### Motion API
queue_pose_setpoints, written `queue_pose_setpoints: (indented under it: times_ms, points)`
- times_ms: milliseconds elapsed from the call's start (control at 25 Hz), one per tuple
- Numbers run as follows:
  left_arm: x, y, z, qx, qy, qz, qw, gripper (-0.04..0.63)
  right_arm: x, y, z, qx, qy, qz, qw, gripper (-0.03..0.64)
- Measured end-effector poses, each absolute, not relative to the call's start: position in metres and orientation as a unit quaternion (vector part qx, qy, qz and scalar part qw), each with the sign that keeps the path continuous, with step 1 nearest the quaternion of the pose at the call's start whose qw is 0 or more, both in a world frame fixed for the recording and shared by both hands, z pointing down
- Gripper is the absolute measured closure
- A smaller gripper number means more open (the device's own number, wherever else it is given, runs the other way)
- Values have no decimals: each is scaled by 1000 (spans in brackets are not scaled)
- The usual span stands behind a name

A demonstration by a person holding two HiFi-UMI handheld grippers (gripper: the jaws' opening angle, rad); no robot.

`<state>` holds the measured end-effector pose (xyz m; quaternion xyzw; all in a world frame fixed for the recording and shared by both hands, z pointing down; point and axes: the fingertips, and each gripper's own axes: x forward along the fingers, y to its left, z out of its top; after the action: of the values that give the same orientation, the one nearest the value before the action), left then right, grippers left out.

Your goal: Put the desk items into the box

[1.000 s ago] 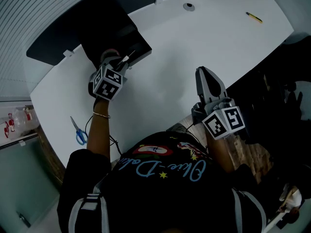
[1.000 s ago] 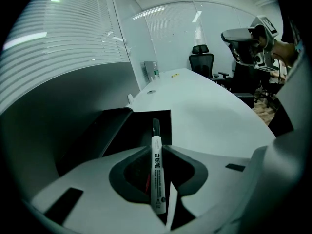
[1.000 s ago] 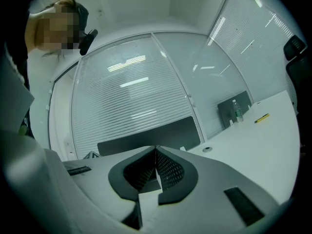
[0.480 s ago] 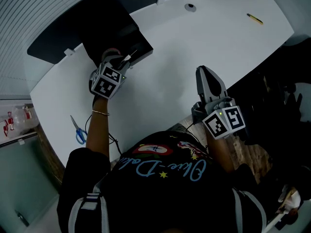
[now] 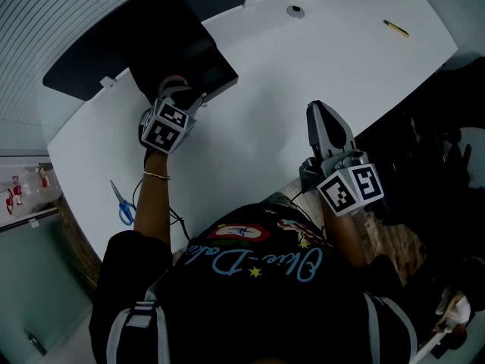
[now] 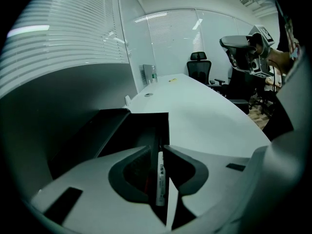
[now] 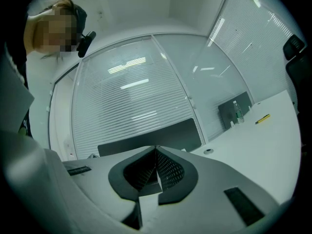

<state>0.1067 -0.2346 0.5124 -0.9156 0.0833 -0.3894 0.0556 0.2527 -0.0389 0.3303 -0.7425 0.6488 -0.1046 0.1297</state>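
Here, a white pen (image 6: 159,179) stands over the black box (image 5: 178,48) at the surface's (image 5: 303,67) far left edge.
Blue scissors (image 5: 121,203) lie by the left edge. The left hand-held gripper (image 5: 186,101) hangs above the box, its 2 jaws just opening, narrowly apart, the pen between them. The right hand-held gripper (image 5: 318,111), jaws together and empty, is at the near edge. A yellow pencil (image 5: 395,27) lies near the far right corner.

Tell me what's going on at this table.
A person is clearing a white table into a black box. The left hand-held gripper hangs over the box with a white marker between its jaws, which have just been opening. The right hand-held gripper is shut and empty. On the table lie blue scissors and a yellow pen.
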Motion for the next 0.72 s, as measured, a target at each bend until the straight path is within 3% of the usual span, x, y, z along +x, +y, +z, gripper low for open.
queue_pose_setpoints:
  times_ms: [360,560,720]
  points:
    - [106,-234,502,-919,93,-378,58,489,252,-37,331,-744,646,-105,132,603]
    - [107,-234,488,-930,108,-348,56,566,252,-36,329,-744,647,-102,132,603]
    - [107,-229,484,-936,113,-331,41,566,252,-36,328,-743,649,-100,131,603]
